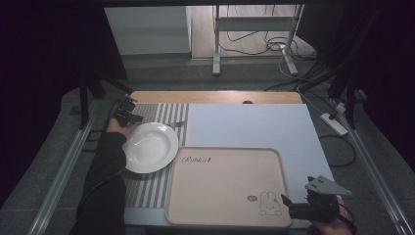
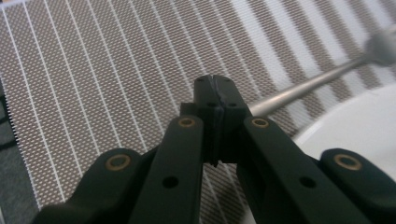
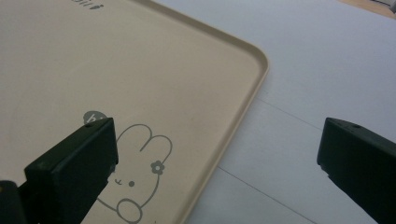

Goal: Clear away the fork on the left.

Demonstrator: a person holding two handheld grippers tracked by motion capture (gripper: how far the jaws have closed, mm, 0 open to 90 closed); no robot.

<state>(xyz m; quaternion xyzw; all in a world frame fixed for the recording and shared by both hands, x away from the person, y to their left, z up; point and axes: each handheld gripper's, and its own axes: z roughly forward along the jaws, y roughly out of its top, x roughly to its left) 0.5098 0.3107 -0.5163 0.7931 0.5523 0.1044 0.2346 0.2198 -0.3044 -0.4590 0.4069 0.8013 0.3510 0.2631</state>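
My left gripper (image 1: pixel 133 117) is at the far left of the table, just beyond the rim of a white plate (image 1: pixel 149 147). In the left gripper view its jaws (image 2: pixel 217 91) are shut with the pads pressed together and nothing visible between them. The handle of a metal utensil (image 2: pixel 317 84) runs in from the right and disappears behind the right jaw; its far end rests by the plate (image 2: pixel 359 126). From above, the utensil (image 1: pixel 177 124) lies at the plate's far edge. My right gripper (image 1: pixel 286 206) hovers open over the near right corner of a beige tray (image 1: pixel 225 150), jaws wide apart (image 3: pixel 217 135).
The plate sits on a striped placemat (image 1: pixel 166 113) (image 2: pixel 93 70). The tray (image 3: pixel 140 60) bears a rabbit drawing (image 3: pixel 140 177) and lies on a white sheet (image 1: pixel 249 125) (image 3: pixel 317 70). Metal stand legs and cables are on the floor beyond the table.
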